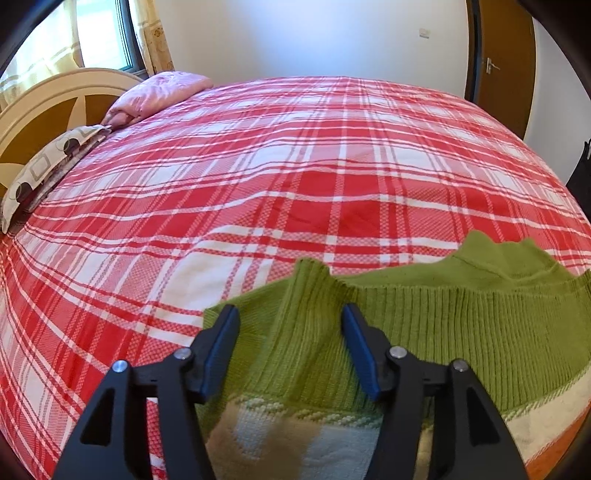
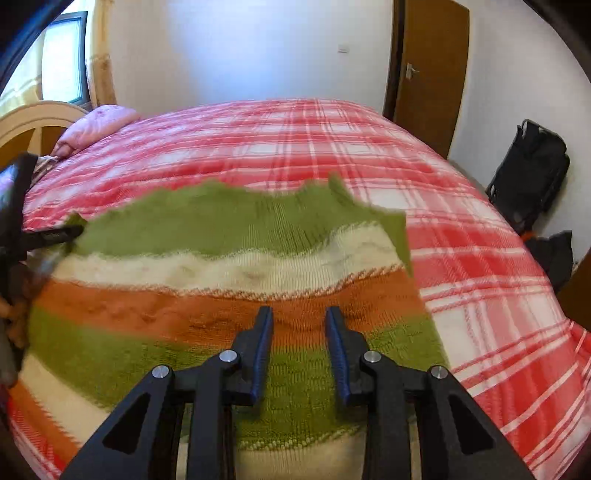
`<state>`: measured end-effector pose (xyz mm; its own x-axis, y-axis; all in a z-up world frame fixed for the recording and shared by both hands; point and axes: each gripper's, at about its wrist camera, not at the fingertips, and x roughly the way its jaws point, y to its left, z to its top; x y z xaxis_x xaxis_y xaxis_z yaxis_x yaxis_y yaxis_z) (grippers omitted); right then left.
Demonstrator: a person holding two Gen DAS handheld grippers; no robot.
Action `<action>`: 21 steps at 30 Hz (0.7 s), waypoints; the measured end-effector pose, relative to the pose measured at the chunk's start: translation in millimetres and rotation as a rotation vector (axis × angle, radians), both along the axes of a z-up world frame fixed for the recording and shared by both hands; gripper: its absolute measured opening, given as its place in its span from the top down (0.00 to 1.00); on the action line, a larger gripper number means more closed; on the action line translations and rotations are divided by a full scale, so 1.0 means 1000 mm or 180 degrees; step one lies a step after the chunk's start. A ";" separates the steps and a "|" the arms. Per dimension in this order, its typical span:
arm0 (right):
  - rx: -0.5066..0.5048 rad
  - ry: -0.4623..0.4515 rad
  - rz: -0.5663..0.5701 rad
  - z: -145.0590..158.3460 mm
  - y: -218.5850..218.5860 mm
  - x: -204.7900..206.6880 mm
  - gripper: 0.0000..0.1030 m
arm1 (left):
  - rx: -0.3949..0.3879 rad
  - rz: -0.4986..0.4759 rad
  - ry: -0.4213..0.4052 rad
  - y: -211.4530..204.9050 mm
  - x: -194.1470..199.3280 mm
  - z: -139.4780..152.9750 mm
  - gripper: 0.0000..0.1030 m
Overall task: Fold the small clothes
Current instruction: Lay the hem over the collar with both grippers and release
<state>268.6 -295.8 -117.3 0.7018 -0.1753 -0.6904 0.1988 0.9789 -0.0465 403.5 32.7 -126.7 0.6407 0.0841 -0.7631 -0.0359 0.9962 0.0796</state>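
At the far left a cream headboard point(image 1: 55, 96) stands under a curtained window point(image 1: 107, 33), with a patterned pillow point(image 1: 44, 166) and a pink folded quilt point(image 1: 159, 92) lying against it at the head of the bed. The red and white plaid bedspread point(image 1: 258, 166) covers the whole bed and lies bare between those and the near edge. On that near part lies the striped knitted sweater point(image 2: 221, 295), spread flat with its green ribbed hem toward the far side and bands of cream, orange and green below. The left tongs point(image 1: 290, 325) hover wide over a green ribbed cuff point(image 1: 310, 314) at the sweater's left side, their blue pads either side of it and holding nothing. The right tongs point(image 2: 299, 325) sit over the orange and green bands, parted moderately, gripping nothing. To the right, beyond the bed, a brown door point(image 2: 432, 74) stands in the white wall, and a black bag point(image 2: 528, 173) rests on the floor by the wall.
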 end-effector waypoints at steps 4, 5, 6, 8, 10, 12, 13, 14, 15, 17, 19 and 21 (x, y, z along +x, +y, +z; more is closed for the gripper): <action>-0.0084 -0.0004 0.0012 -0.001 0.004 0.001 0.66 | -0.0045 -0.0066 0.0081 0.004 -0.004 0.003 0.31; -0.0062 -0.0016 0.0015 -0.001 0.003 0.000 0.66 | -0.0032 -0.0092 0.0132 0.005 -0.006 0.005 0.24; -0.0016 -0.0030 0.0020 -0.001 0.001 0.000 0.66 | -0.0015 -0.0105 0.0163 0.008 -0.012 0.009 0.18; 0.0109 -0.0066 0.0034 -0.001 -0.002 -0.003 0.65 | -0.0055 -0.0118 0.0162 0.014 -0.027 0.019 0.15; 0.0195 -0.0099 0.0058 -0.001 -0.007 -0.004 0.64 | -0.0110 -0.0130 0.0112 0.022 -0.049 0.030 0.15; 0.0211 -0.0107 0.0066 -0.002 -0.007 -0.004 0.64 | -0.0136 -0.0145 0.0054 0.026 -0.072 0.040 0.13; 0.0184 -0.0101 0.0067 -0.002 -0.006 -0.003 0.64 | -0.0129 -0.0148 0.0006 0.028 -0.086 0.044 0.11; 0.0149 -0.0090 0.0065 -0.003 -0.003 -0.002 0.63 | -0.0113 -0.0148 -0.0045 0.028 -0.100 0.048 0.08; 0.0128 -0.0080 0.0065 -0.003 -0.003 -0.001 0.63 | -0.0095 -0.0153 -0.0074 0.028 -0.108 0.050 0.06; 0.0090 -0.0033 0.0075 -0.003 0.000 0.001 0.61 | -0.0067 -0.0199 -0.0134 0.025 -0.129 0.052 0.06; 0.0031 0.0053 0.0099 0.000 0.002 0.000 0.61 | 0.0007 -0.0222 -0.0160 0.019 -0.143 0.051 0.06; -0.0064 0.0157 0.0080 0.010 0.008 -0.010 0.61 | 0.0034 -0.0252 -0.0140 0.014 -0.154 0.048 0.06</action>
